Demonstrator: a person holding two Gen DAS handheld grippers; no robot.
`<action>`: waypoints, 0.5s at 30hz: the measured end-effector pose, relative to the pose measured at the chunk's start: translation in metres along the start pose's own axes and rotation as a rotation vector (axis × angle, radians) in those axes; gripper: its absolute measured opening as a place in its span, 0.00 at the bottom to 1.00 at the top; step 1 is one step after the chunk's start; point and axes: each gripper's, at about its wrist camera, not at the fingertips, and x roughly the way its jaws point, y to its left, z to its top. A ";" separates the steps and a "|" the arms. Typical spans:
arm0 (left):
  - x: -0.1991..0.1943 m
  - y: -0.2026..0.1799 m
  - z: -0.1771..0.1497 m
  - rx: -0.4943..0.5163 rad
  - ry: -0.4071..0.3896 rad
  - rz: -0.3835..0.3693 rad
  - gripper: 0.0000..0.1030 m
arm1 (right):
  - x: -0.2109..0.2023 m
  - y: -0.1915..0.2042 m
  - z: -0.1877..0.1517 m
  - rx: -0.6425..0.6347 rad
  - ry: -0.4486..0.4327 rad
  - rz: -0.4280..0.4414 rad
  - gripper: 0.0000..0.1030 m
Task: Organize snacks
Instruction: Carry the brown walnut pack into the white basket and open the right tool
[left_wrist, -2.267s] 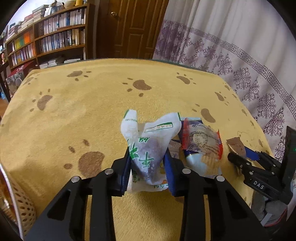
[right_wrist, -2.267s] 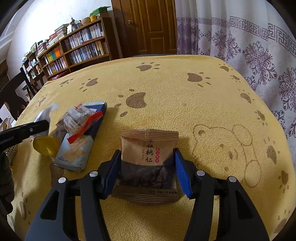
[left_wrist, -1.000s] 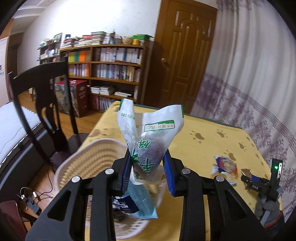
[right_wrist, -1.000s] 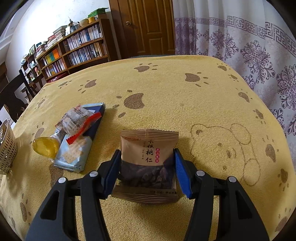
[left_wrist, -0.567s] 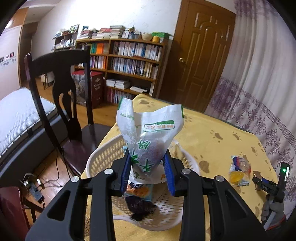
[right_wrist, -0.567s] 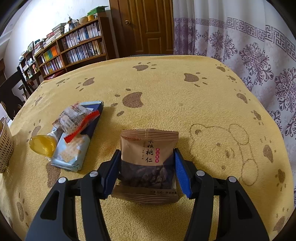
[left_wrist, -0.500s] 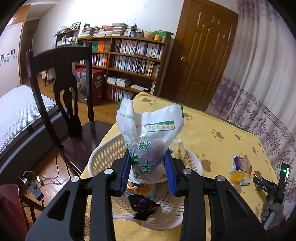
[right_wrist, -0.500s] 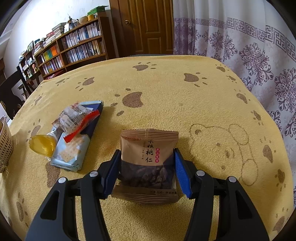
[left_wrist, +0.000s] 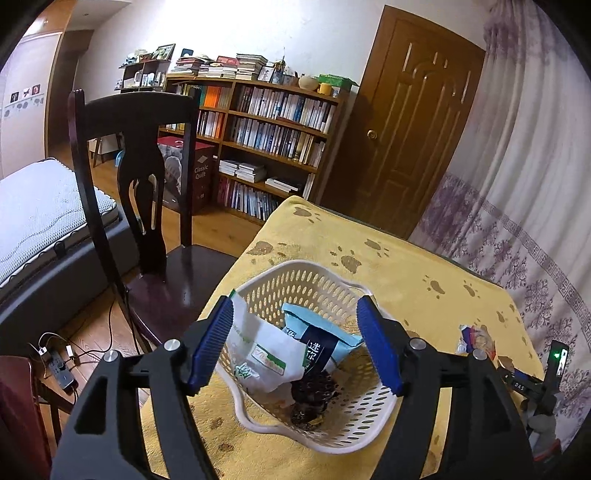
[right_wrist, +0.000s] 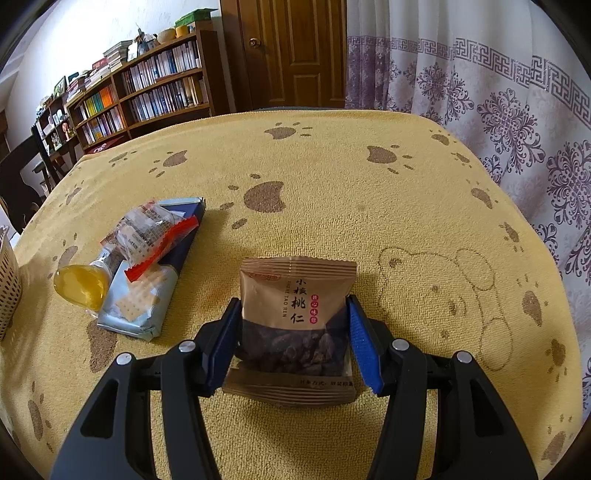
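Observation:
In the left wrist view a white perforated basket (left_wrist: 343, 435) stands on the yellow cloth near the table's corner. A white and green snack bag (left_wrist: 258, 356) lies inside it beside a light blue packet (left_wrist: 317, 341) and a dark snack. My left gripper (left_wrist: 295, 345) hangs open above the basket, holding nothing. In the right wrist view my right gripper (right_wrist: 293, 341) is shut on a brown walnut packet (right_wrist: 295, 306) just above the cloth. To its left lie a blue cracker pack (right_wrist: 147, 291), a clear red-edged wrapper (right_wrist: 147, 232) and a yellow jelly cup (right_wrist: 79, 286).
A dark wooden chair (left_wrist: 144, 206) stands at the table's left edge, by the basket. The table's yellow paw-print cloth (right_wrist: 369, 206) is bare on the right. A patterned curtain (right_wrist: 517, 110) hangs behind the table. The basket's wall (right_wrist: 7, 280) shows at the far left of the right wrist view.
My left gripper carried the white and green bag from the table over the basket, then opened; the bag now lies in the basket. The right gripper has stayed still with the walnut packet.

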 end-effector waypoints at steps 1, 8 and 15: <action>-0.001 -0.001 0.000 0.005 -0.005 0.005 0.69 | 0.000 0.000 0.000 -0.001 0.000 -0.002 0.55; -0.014 -0.001 0.005 0.017 -0.050 0.019 0.74 | -0.004 0.002 -0.004 0.011 0.003 -0.022 0.55; -0.020 0.002 0.006 0.001 -0.061 0.013 0.74 | -0.026 0.004 -0.027 0.060 -0.002 0.037 0.54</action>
